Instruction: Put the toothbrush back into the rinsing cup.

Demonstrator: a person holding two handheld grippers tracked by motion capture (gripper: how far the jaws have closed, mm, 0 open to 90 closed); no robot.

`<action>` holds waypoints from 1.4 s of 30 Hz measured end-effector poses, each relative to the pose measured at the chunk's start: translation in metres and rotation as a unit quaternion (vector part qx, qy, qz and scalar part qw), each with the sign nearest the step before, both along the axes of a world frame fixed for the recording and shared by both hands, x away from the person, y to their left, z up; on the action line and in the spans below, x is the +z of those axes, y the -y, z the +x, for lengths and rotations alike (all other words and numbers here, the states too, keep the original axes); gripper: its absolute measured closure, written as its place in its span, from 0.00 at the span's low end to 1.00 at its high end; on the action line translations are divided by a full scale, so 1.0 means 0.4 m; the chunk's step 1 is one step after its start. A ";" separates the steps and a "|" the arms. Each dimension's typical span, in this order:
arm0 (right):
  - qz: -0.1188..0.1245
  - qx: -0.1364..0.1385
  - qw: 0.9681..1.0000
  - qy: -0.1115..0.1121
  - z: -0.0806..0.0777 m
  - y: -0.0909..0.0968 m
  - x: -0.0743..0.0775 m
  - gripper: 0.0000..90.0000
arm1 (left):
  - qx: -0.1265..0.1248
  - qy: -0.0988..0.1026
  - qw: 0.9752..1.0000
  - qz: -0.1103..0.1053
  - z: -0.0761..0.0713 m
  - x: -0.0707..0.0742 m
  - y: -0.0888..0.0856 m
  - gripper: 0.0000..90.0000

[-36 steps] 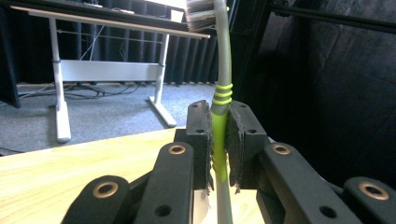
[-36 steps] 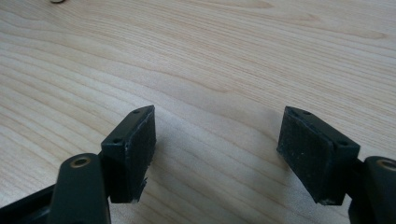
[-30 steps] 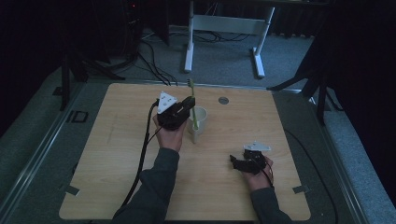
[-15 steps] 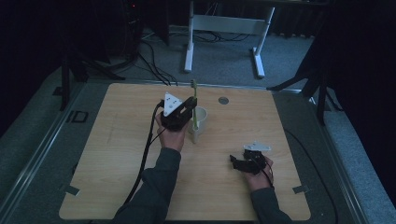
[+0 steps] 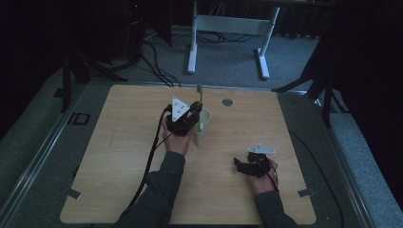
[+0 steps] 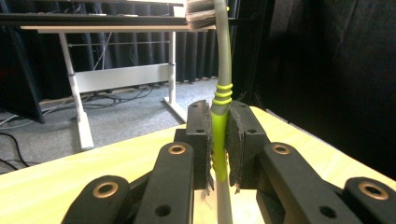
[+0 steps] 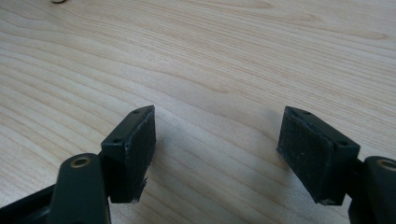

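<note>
Wooden table (image 5: pixel 119 156), left tongs (image 5: pixel 194 115) clamped on toothbrush (image 5: pixel 199 107) over white cup (image 5: pixel 204 124); right tongs (image 5: pixel 248 164) agape, well apart.

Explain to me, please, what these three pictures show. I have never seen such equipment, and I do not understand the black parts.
A person sits at a wooden table holding a hand-operated claw in each hand. The high view looks down from above. The other two pictures come from small cameras riding on the claws. The left claw is shut on a green and grey toothbrush, held upright over a white cup. The right claw rests open above bare wood, holding nothing. A small round disc lies beyond the cup.
</note>
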State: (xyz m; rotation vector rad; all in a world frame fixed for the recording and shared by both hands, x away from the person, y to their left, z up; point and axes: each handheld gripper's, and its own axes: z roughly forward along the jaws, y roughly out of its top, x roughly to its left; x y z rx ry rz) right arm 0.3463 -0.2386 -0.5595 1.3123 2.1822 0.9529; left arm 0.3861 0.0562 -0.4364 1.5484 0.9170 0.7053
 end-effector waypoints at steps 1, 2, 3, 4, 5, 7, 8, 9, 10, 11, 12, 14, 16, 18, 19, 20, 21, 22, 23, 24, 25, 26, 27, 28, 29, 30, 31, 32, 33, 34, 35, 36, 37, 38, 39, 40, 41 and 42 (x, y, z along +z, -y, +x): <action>0.000 0.000 1.000 0.000 0.000 0.000 0.000 0.31 | 0.000 0.000 1.000 0.001 0.000 -0.001 0.000 0.89; 0.000 0.000 1.000 0.000 0.000 0.000 0.000 0.31 | 0.002 0.001 1.000 0.002 0.000 -0.004 0.000 0.89; 0.000 0.000 1.000 0.000 0.000 0.000 0.000 0.31 | 0.002 0.001 1.000 0.002 0.000 -0.004 0.000 0.89; 0.000 0.000 1.000 0.000 0.000 0.000 0.000 0.31 | 0.001 0.000 1.000 0.002 0.001 -0.004 0.000 0.89; 0.000 0.000 1.000 0.000 0.000 0.000 0.000 0.31 | 0.001 0.001 1.000 0.003 0.001 -0.005 0.000 0.89; 0.000 0.000 1.000 0.000 0.000 0.000 0.000 0.31 | 0.001 0.003 1.000 0.003 0.002 -0.006 0.002 0.89; 0.000 0.000 1.000 0.000 0.000 0.000 0.000 0.31 | 0.001 0.003 1.000 0.003 0.002 -0.006 0.002 0.89; 0.001 0.000 1.000 0.000 0.000 0.000 0.000 0.31 | 0.001 0.002 1.000 0.004 0.002 -0.007 0.002 0.89; 0.001 0.000 1.000 0.000 0.000 0.000 0.000 0.31 | 0.002 0.002 1.000 0.004 0.001 -0.008 0.003 0.89; 0.001 0.000 1.000 0.000 0.000 0.000 0.000 0.31 | 0.002 0.002 1.000 0.004 0.001 -0.008 0.003 0.89; 0.001 0.000 1.000 0.000 0.000 0.000 0.000 0.31 | 0.001 0.004 1.000 0.010 0.000 -0.009 0.006 0.89; 0.001 0.000 1.000 0.000 0.000 0.000 0.000 0.31 | 0.001 0.005 1.000 0.012 -0.002 -0.010 0.008 0.89; 0.001 0.000 1.000 0.000 0.000 0.000 0.000 0.31 | 0.000 0.006 1.000 0.014 -0.004 -0.010 0.010 0.89; 0.001 0.000 1.000 0.000 0.000 0.000 0.000 0.31 | -0.002 0.007 1.000 0.015 -0.006 -0.011 0.013 0.89; 0.001 0.000 1.000 -0.001 0.000 0.000 0.000 0.31 | -0.001 0.007 1.000 0.019 -0.006 -0.011 0.014 0.89; 0.001 0.000 1.000 -0.001 0.000 0.000 0.000 0.31 | -0.001 0.006 1.000 0.020 -0.006 -0.012 0.014 0.89; 0.001 0.000 1.000 -0.001 0.000 0.000 0.000 0.31 | -0.001 0.005 1.000 0.018 -0.006 -0.015 0.015 0.89; 0.001 0.000 1.000 -0.001 0.000 0.000 0.000 0.31 | -0.001 0.005 1.000 0.018 -0.006 -0.015 0.015 0.89; 0.001 0.000 1.000 -0.001 0.000 0.000 0.000 0.31 | -0.002 0.005 1.000 0.018 -0.007 -0.016 0.015 0.89; 0.001 0.000 1.000 -0.001 0.000 -0.001 0.000 0.31 | -0.002 0.004 1.000 0.019 -0.008 -0.017 0.014 0.89; 0.001 0.001 1.000 -0.001 0.000 0.000 0.000 0.31 | -0.004 0.002 1.000 0.020 -0.009 -0.018 0.013 0.89; 0.001 0.000 1.000 -0.001 0.000 -0.001 0.000 0.31 | -0.005 0.000 1.000 0.021 -0.010 -0.019 0.013 0.89; 0.001 0.001 1.000 -0.001 0.000 -0.001 0.000 0.31 | -0.005 -0.004 1.000 0.024 -0.013 -0.023 0.013 0.89; 0.000 0.001 1.000 -0.001 0.000 -0.001 0.000 0.31 | -0.005 -0.004 1.000 0.024 -0.013 -0.023 0.013 0.89; 0.000 0.001 1.000 -0.001 0.000 -0.001 0.000 0.31 | -0.005 -0.007 1.000 0.023 -0.014 -0.025 0.013 0.89; 0.001 0.001 1.000 -0.001 0.000 -0.001 0.000 0.31 | -0.007 -0.009 1.000 0.025 -0.018 -0.029 0.013 0.89; 0.001 0.001 1.000 -0.001 0.000 -0.001 0.000 0.31 | -0.007 -0.009 1.000 0.025 -0.018 -0.029 0.013 0.89; 0.001 0.001 1.000 -0.001 0.000 -0.001 0.000 0.31 | -0.011 -0.010 1.000 0.027 -0.020 -0.031 0.013 0.89; 0.001 0.001 1.000 -0.001 0.000 -0.001 0.000 0.31 | -0.013 -0.011 0.999 0.027 -0.021 -0.032 0.013 0.88; 0.001 0.001 1.000 -0.001 0.000 -0.001 0.000 0.31 | -0.017 -0.012 0.999 0.029 -0.026 -0.035 0.014 0.88; 0.001 0.001 1.000 -0.001 0.000 -0.001 0.000 0.31 | -0.017 -0.012 0.999 0.029 -0.026 -0.035 0.014 0.88; 0.001 0.001 1.000 -0.001 0.000 -0.001 0.000 0.31 | -0.022 -0.019 0.999 0.028 -0.030 -0.040 0.013 0.88; 0.001 0.001 1.000 -0.001 0.000 -0.001 0.000 0.31 | -0.022 -0.019 0.999 0.028 -0.030 -0.040 0.013 0.88; 0.001 0.001 1.000 -0.001 0.000 -0.001 0.000 0.31 | -0.040 -0.037 0.998 0.023 -0.032 -0.048 0.009 0.87; 0.000 0.001 1.000 -0.001 0.000 -0.001 0.000 0.31 | -0.051 -0.050 0.997 0.021 -0.033 -0.055 0.006 0.83; 0.001 0.001 1.000 -0.001 0.000 -0.001 0.000 0.31 | -0.057 -0.060 0.996 0.024 -0.037 -0.062 0.003 0.78; 0.001 0.001 1.000 -0.001 0.000 -0.001 0.000 0.31 | -0.058 -0.064 0.996 0.032 -0.044 -0.070 0.001 0.69; 0.001 0.001 1.000 -0.001 0.000 -0.001 0.000 0.31 | -0.058 -0.064 0.996 0.032 -0.044 -0.070 0.001 0.64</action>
